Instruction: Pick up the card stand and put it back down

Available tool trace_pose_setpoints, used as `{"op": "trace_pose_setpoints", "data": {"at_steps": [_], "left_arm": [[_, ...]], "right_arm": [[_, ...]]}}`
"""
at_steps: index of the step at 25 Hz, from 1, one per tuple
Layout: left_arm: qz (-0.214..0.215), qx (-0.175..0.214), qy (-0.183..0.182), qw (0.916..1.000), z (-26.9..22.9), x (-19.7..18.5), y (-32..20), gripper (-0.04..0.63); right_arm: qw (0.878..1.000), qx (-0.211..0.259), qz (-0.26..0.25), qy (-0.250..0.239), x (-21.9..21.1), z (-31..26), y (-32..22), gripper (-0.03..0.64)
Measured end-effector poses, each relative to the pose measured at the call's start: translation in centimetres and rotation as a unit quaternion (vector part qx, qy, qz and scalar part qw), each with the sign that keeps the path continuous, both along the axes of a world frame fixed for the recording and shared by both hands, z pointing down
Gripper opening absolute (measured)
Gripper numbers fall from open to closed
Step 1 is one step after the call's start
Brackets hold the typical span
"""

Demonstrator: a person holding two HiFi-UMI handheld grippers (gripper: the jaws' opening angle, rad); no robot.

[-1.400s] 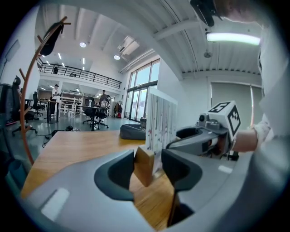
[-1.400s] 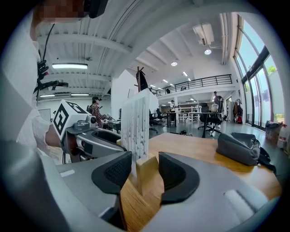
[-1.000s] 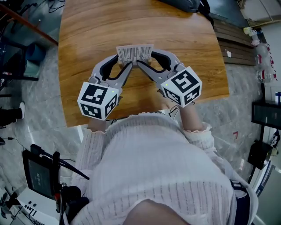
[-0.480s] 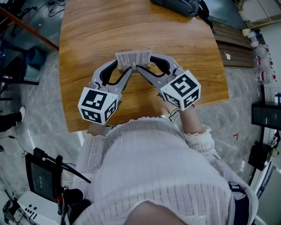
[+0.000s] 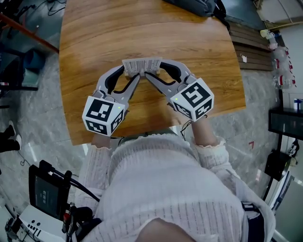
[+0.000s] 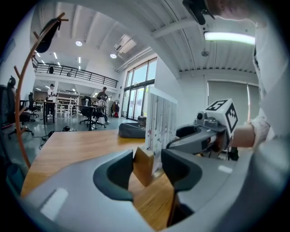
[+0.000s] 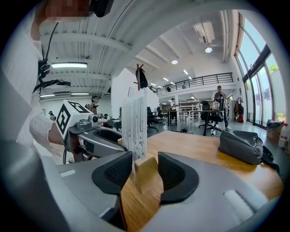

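- The left hand-held gripper (image 5: 129, 74) and right hand-held gripper (image 5: 153, 74) angle inward over the brown wooden counter (image 5: 118, 28).
- Each is clamped on one end of the wooden-based white card stand (image 5: 141, 64).
- Both grips are unchanged from a second ago.

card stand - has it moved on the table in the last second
Cannot tell. The card stand sits slightly lower in the head view, but the table edges and the bag shifted too, so the camera moved.

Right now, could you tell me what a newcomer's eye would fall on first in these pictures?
The card stand, a wooden block holding an upright printed card, is mid-table, pinched at either end by the left gripper and right gripper. Beyond it, a grey bag lies at the far edge of the wooden table.
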State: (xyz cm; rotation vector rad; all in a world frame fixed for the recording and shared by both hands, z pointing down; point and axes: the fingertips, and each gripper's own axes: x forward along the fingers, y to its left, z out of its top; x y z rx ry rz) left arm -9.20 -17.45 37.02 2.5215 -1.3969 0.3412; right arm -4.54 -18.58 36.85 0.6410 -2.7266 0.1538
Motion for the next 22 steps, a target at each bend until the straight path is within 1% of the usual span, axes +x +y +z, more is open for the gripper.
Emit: {"op": "trace_pose_setpoints", "data": {"at_steps": [5,9,13,19,22], "left_arm": [[0.006,-0.013,-0.006,0.9999,2.5,0.4,-0.9,0.189],[0.000,-0.039,-0.006,0.9992,4.9,0.1,0.1,0.189],[0.001,-0.065,-0.020,0.9977,7.0,-0.2,1.4,0.189],[0.008,-0.091,-0.029,0.9954,8.6,-0.3,2.6,0.189],[0.010,-0.105,-0.026,0.9941,9.1,-0.5,3.0,0.189]], "right_arm": [[1.000,-0.023,-0.002,0.014,0.3,2.6,-0.8,0.179],[0.999,-0.046,-0.008,0.023,0.0,5.0,0.1,0.178],[0.997,-0.059,-0.019,0.035,-0.4,6.8,1.3,0.179],[0.995,-0.084,-0.020,0.045,-0.6,8.6,2.6,0.178],[0.995,-0.087,-0.022,0.048,-0.7,9.0,3.0,0.178]]}}
